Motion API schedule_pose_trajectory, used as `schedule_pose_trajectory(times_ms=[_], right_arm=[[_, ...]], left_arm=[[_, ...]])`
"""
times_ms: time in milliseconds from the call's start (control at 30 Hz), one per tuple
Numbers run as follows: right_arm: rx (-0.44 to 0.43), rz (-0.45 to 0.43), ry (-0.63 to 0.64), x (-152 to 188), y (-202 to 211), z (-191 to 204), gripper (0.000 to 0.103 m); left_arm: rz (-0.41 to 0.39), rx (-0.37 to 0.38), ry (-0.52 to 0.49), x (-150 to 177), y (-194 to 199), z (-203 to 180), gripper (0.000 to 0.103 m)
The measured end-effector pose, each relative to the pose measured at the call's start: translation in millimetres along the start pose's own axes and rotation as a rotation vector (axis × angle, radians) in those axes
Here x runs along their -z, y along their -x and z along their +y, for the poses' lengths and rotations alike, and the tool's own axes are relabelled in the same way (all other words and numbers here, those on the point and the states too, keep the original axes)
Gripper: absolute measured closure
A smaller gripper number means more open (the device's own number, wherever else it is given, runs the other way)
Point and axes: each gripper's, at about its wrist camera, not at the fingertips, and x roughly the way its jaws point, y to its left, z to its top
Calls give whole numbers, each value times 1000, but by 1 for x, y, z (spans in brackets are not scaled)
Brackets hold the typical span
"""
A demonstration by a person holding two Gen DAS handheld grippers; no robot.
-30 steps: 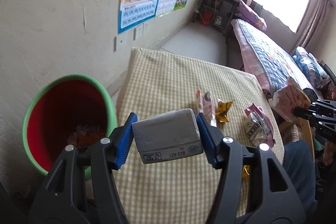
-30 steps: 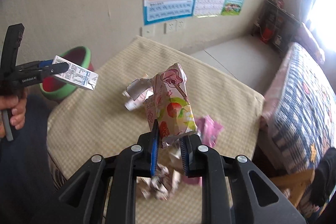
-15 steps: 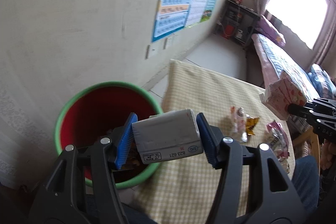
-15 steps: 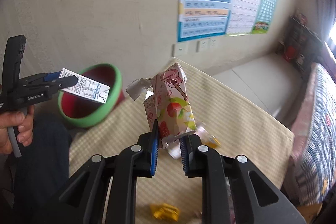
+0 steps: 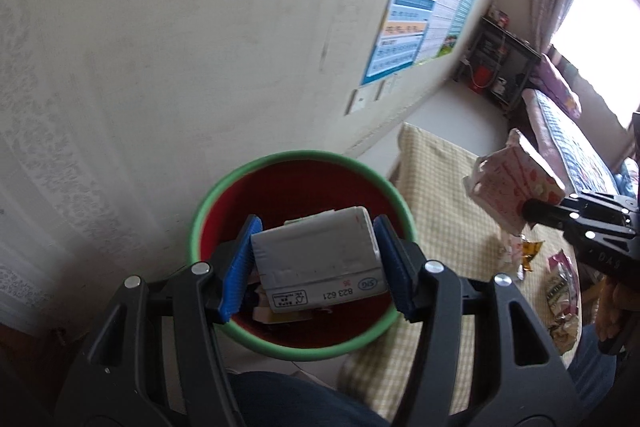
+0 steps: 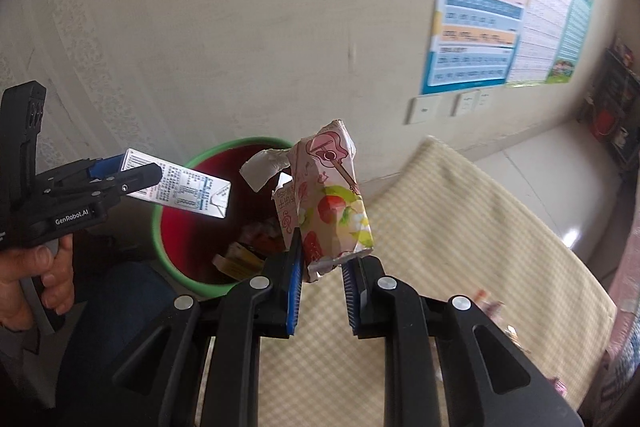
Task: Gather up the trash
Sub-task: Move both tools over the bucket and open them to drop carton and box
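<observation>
Pale patterned plaster wall [image 5: 168, 39] carrying colourful paper charts [image 6: 488, 15], a bright curtained window [image 5: 592, 27] beyond a quilted bed [image 5: 568, 135]

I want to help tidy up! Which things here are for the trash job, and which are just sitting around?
For the job:
- carton in left gripper
- pink wrapper in right gripper
- bin
- wrappers on table

Just around:
- posters
- bed
- shelf

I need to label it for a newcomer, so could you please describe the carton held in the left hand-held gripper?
Find the red bin with a green rim standing against the wall beside the checked table. Above its opening, the left hand-held gripper clamps a grey-white carton. Unlike the pink fruit-printed carton, it is plain with small printed codes.
</observation>
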Motion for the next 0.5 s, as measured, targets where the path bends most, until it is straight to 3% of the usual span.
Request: schedule_pose_trajectory(times_ms=[500], right_arm=[[-46, 82, 46, -22, -78, 57, 81]], left_arm=[[43, -30, 59, 4, -19, 46, 47]])
